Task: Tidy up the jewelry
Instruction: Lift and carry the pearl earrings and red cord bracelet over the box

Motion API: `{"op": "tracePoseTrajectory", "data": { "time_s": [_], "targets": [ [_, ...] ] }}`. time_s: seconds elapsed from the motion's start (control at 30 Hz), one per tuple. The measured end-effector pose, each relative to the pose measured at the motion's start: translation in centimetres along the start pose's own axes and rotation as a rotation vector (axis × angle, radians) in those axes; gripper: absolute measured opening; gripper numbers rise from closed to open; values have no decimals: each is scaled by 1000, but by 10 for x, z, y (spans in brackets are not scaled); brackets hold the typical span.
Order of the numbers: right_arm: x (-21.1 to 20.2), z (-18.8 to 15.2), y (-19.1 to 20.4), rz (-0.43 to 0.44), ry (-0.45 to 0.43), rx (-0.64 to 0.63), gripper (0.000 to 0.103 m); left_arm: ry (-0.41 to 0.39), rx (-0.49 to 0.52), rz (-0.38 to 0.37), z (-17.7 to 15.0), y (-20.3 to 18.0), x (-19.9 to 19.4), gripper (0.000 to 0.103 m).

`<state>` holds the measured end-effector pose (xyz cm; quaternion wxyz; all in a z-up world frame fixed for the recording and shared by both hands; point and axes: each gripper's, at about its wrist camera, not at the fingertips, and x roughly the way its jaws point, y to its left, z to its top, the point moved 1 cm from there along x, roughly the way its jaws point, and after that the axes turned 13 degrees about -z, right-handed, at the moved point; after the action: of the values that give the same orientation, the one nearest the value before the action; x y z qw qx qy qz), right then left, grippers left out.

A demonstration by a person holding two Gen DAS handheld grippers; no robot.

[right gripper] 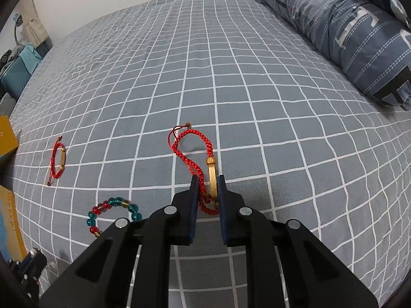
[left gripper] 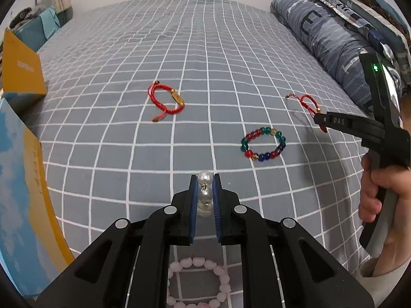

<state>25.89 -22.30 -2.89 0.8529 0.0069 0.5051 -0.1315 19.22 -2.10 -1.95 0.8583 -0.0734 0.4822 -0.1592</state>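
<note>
Your left gripper [left gripper: 205, 183] holds a pearl piece [left gripper: 204, 192] in its jaws; your right gripper [right gripper: 207, 188] has jaws around the red cord bracelet [right gripper: 203, 164] on the bed [right gripper: 257, 102], lengthwise straight ahead.

Glossy white pearl strand [left gripper: 205, 192] between matt black plastic left gripper [left gripper: 205, 179] fingers; woven red cord bracelet with brushed gold metal bar [right gripper: 208, 177]; shiny multicoloured glass-like bead bracelet [left gripper: 263, 142]; matt grey checked cloth bedsheet [left gripper: 179, 51].
</note>
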Motion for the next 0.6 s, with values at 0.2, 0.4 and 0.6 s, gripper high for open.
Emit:
{"op": "tracePoseTrajectory", "data": {
  "time_s": [0.2, 0.4, 0.6],
  "targets": [
    [-12, 0, 3, -8, -27, -8, 13, -1, -2, 8, 12, 0, -3, 11],
    [-29, 0, 9, -7, -60, -8, 13, -22, -31, 17, 32, 7, -14, 11],
    [-53, -3, 18, 7, -102, -11, 13, -78, -39, 67, 40, 15, -32, 11]
  ]
}}
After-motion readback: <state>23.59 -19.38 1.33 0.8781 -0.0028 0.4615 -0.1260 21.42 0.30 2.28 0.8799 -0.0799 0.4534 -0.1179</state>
